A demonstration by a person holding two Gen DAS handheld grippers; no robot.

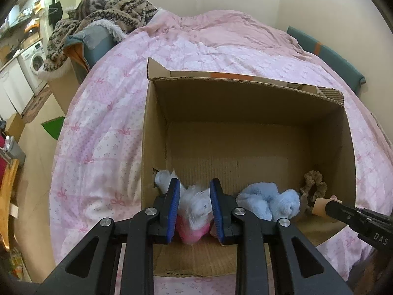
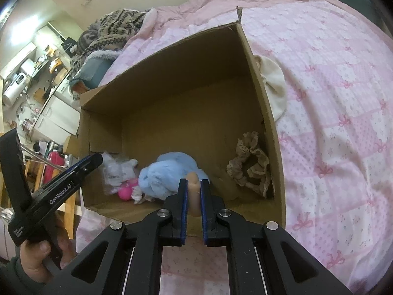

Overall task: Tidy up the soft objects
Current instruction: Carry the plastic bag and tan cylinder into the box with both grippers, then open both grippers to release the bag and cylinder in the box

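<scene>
An open cardboard box (image 1: 245,103) (image 2: 172,73) lies on a pink quilted bed. Inside it are a white-and-pink plush toy (image 1: 196,211) (image 2: 120,174), a light blue plush (image 1: 267,204) (image 2: 167,174) and a beige lace scrunchie (image 1: 315,186) (image 2: 250,167). My left gripper (image 1: 194,185) is over the box's near left corner, its jaws apart around the white-and-pink plush. My right gripper (image 2: 194,184) is shut on a small peach-coloured soft object (image 2: 194,189) (image 1: 321,205) just above the box's near edge.
The pink quilt (image 1: 98,123) (image 2: 331,98) covers the bed around the box. A cream soft item (image 2: 272,83) lies on the quilt outside the box's right wall. A patterned knit blanket (image 1: 110,12) is heaped at the bed's far left. Kitchen appliances stand at the left.
</scene>
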